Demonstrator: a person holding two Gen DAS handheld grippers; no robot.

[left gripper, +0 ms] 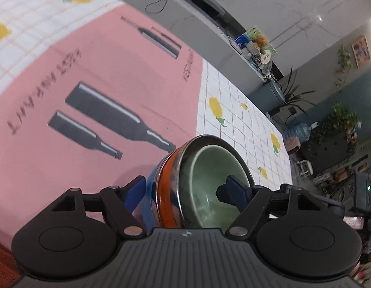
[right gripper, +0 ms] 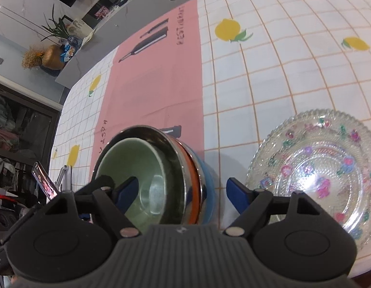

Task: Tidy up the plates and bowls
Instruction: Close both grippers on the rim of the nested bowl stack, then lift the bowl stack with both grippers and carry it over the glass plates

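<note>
A stack of nested bowls (left gripper: 171, 192) stands at the edge of the pink mat: blue outermost, then orange, then steel, with a green ceramic bowl (left gripper: 209, 180) innermost. My left gripper (left gripper: 183, 187) is open and straddles the stack's near wall, one finger outside by the blue bowl and the other inside the green bowl, clear of its side. My right gripper (right gripper: 182, 189) is also open. It straddles the same stack (right gripper: 197, 182) from the other side, with its left finger in the green bowl (right gripper: 132, 168). A clear glass plate (right gripper: 317, 168) with coloured flowers lies to the right.
The pink mat (left gripper: 101, 84) with bottle prints lies on a white checked tablecloth (right gripper: 269, 72) with lemons. A phone (right gripper: 44, 182) stands propped off the table's left edge. Shelves, plants and a counter lie beyond the table.
</note>
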